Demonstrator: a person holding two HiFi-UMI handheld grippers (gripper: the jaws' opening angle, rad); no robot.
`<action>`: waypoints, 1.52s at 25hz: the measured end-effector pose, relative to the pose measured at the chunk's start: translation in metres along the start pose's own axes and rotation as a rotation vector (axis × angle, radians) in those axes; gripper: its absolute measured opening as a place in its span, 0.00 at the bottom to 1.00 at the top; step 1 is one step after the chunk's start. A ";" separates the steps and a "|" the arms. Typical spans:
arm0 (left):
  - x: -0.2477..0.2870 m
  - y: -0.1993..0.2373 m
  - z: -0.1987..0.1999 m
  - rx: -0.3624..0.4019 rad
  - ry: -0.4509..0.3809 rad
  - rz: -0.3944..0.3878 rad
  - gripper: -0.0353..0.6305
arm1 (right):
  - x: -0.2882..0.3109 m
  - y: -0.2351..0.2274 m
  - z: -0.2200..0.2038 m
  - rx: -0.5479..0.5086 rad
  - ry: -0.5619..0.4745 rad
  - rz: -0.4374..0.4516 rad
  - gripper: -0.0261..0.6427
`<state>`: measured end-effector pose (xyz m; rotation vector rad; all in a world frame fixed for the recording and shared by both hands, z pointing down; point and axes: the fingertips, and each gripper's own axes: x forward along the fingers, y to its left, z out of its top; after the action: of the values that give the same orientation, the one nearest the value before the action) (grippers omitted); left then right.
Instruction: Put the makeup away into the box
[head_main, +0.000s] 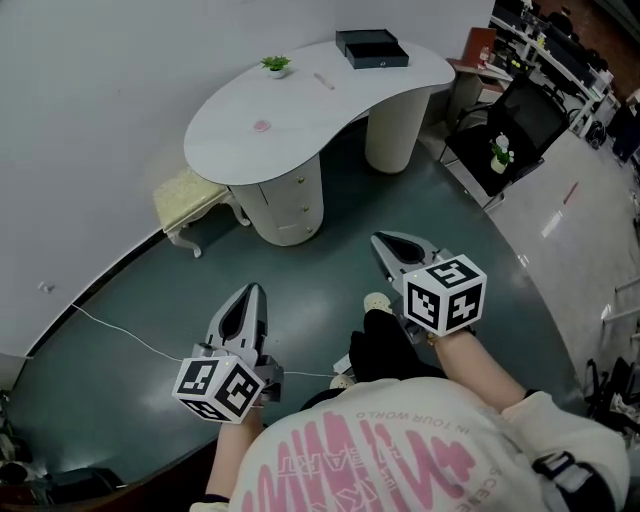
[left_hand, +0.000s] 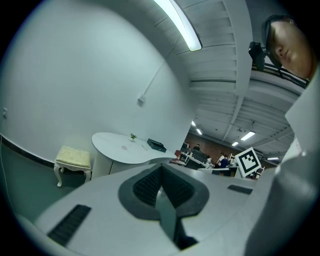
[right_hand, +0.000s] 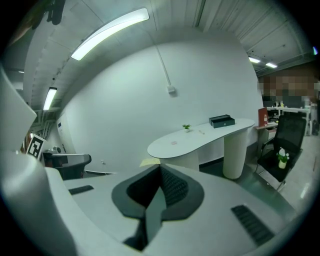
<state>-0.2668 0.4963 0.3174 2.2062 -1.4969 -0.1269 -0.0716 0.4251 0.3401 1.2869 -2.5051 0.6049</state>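
White table (head_main: 330, 105); dark box (head_main: 371, 48); cream stool (head_main: 188, 194); teal floor (head_main: 150, 300); green plant (head_main: 276, 64); white wall (head_main: 100, 60).

A shallow, dark, rectangular box (head_main: 371, 48) is sitting flat at the far right end of the white, kidney-shaped bench (head_main: 330, 115), close to its back edge. It is showing a raised rim around a sunken middle; whether anything is lying inside cannot be told. A slim, pale pink stick of makeup (head_main: 323, 81) is lying on its side near the middle of the bench, set at an angle and well apart from the box. A small, round, pink makeup piece (head_main: 262, 126) is resting flat toward the left, wider end, apart from the stick. Both are lying outside the box.
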 end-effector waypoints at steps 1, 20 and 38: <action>0.004 0.001 -0.001 -0.001 0.001 0.004 0.06 | 0.005 -0.003 0.000 0.001 0.004 0.006 0.04; 0.143 0.030 0.063 -0.056 -0.179 0.163 0.06 | 0.141 -0.120 0.088 0.080 0.033 0.214 0.04; 0.214 0.046 0.056 -0.065 -0.170 0.292 0.06 | 0.226 -0.172 0.086 0.109 0.158 0.340 0.04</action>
<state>-0.2390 0.2717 0.3261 1.9417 -1.8621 -0.2687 -0.0640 0.1340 0.3989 0.8097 -2.6038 0.8913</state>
